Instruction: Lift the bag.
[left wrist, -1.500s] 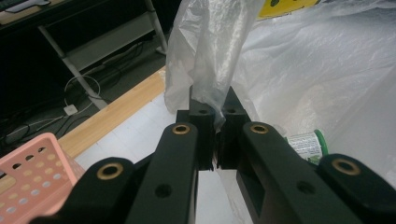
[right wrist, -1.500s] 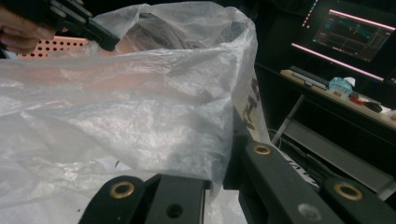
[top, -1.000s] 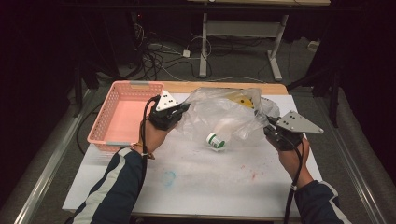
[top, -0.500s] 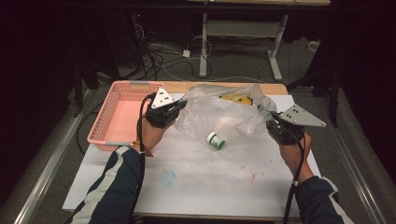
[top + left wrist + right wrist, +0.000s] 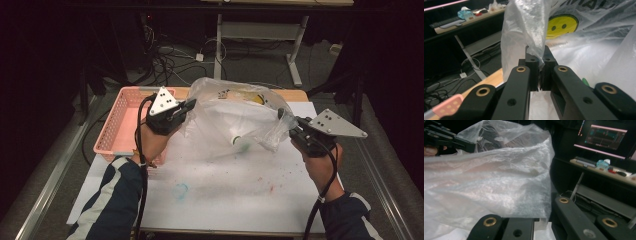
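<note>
Two grippers, one crinkly clear plastic bag (image 5: 235, 112) over the white table (image 5: 225, 200)!
Left gripper (image 5: 189, 106) and right gripper (image 5: 290, 120) clamp its edges; pink basket (image 5: 120, 125) beside, dark room.

**One bag, two grippers, one basket**

Two grippers are up over the table: the left gripper (image 5: 192, 106) and the right gripper (image 5: 287, 119), one in each of the person's two hands. Between them hangs a single clear plastic bag (image 5: 235, 117), and it carries one yellow smiley face (image 5: 562, 25). Inside the bag sits one small white and green item (image 5: 241, 142). On the left side lies one pink basket (image 5: 116, 125). One white sheet (image 5: 225, 195) covers the tabletop.
</note>
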